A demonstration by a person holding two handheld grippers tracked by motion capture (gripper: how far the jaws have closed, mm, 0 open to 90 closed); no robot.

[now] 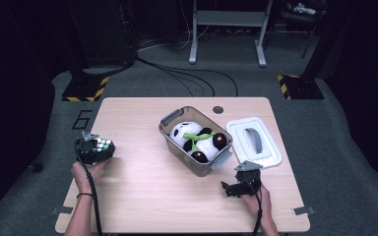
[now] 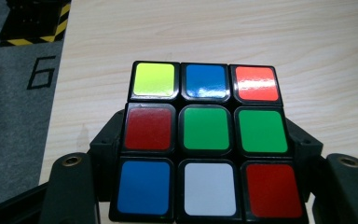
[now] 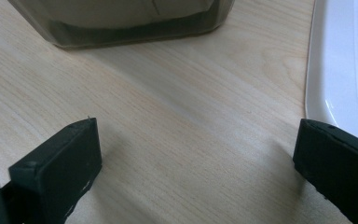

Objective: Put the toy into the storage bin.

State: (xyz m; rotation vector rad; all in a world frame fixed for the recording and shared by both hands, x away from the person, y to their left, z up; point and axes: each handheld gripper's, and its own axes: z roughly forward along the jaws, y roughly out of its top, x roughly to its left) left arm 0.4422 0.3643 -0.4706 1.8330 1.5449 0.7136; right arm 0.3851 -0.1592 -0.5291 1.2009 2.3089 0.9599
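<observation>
Puzzle cube (image 2: 205, 142), black-framed with coloured stickers, clamped between the jaws of the left gripper (image 1: 94, 150), a black pad pressed to each side face; raised just off the wooden table (image 1: 142, 196) near its left edge; yellow, blue and orange along the far row of the upper face, dark red and two greens across the middle, blue, white and red nearest the camera. Left hand (image 1: 84, 173) behind the gripper, forearm entering from the bottom edge, a dark band at the wrist, cable trailing back along the arm. Well to the right of the left gripper, a clear storage bin (image 1: 197, 140) with grey latches, set askew, a panda plush (image 1: 197, 140) lying inside; white lid (image 1: 253, 141) flat on the table just beyond the right gripper (image 1: 240, 184). Right gripper low over the near right part of the table, jaws spread wide with bare wood between them, nothing held; right hand (image 1: 257, 196) behind it. Past the table, grey carpet (image 1: 177, 83) marked with a black numeral 6 (image 1: 82, 119), loose black cables, hazard-striped stand bases, metal frame legs, dark surroundings.
</observation>
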